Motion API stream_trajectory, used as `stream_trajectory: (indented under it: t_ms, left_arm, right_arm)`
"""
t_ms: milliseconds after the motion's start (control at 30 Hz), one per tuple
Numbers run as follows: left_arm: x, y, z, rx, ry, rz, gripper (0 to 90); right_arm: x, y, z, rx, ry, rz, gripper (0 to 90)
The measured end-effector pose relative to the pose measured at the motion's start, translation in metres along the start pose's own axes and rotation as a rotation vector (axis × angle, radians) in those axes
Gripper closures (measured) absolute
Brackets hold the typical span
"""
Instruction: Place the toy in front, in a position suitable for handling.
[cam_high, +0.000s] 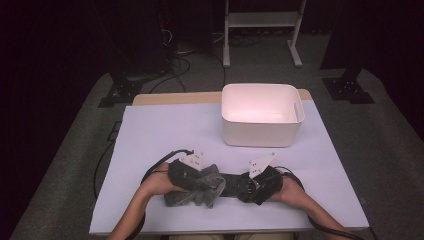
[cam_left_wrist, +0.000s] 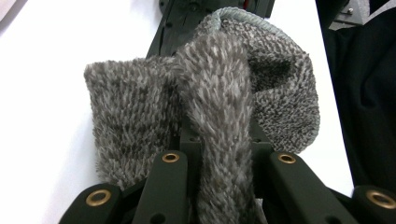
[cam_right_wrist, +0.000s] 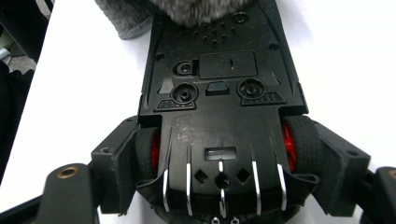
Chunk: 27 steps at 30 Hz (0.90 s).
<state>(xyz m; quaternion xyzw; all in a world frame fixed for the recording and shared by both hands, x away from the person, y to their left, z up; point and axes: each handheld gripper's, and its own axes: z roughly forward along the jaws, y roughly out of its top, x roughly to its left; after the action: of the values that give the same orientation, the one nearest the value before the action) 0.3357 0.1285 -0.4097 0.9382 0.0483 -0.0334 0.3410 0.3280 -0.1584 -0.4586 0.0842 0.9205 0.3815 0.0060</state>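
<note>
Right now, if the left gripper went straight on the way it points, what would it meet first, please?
Probably the toy car just beyond the grey cloth that the left gripper already grips; the right gripper holds its far end.

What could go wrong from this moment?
1. The left gripper pinches just one fold of the cloth; a pull may slip it free.
2. The right gripper clamps the upturned toy car across its rear wheels; they might roll and loosen the hold.
3. Cloth could snag the car's underside.
</note>
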Motion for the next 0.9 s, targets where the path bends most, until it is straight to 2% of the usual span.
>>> stream_trajectory:
  t_ms: [233, 367, 600, 700, 800, 900]
  left_arm:
    - [0.003, -0.012, -0.012, -0.013, 0.028, -0.03, 75.6]
    - [0.004, -0.011, -0.015, -0.021, 0.028, -0.033, 75.6]
    - [0.004, 0.004, -0.007, -0.032, -0.007, 0.002, 75.7]
    - [0.001, 0.014, 0.001, -0.052, -0.042, 0.03, 75.7]
    - [0.002, 0.015, 0.003, -0.049, -0.049, 0.029, 75.7]
    - [0.002, 0.011, 0.009, -0.025, -0.063, 0.019, 75.7]
  right_arm:
    - [0.0, 0.001, 0.0, 0.003, 0.005, -0.002, 21.7]
    - [-0.002, 0.002, 0.0, 0.015, 0.021, 0.003, 21.8]
    - [-0.001, 0.004, 0.0, 0.027, 0.045, -0.014, 22.3]
    - [0.003, 0.006, 0.002, 0.033, 0.071, -0.031, 22.4]
    - [0.006, 0.008, 0.004, 0.038, 0.092, -0.053, 22.4]
    - [0.006, 0.009, 0.004, 0.031, 0.098, -0.051, 22.4]
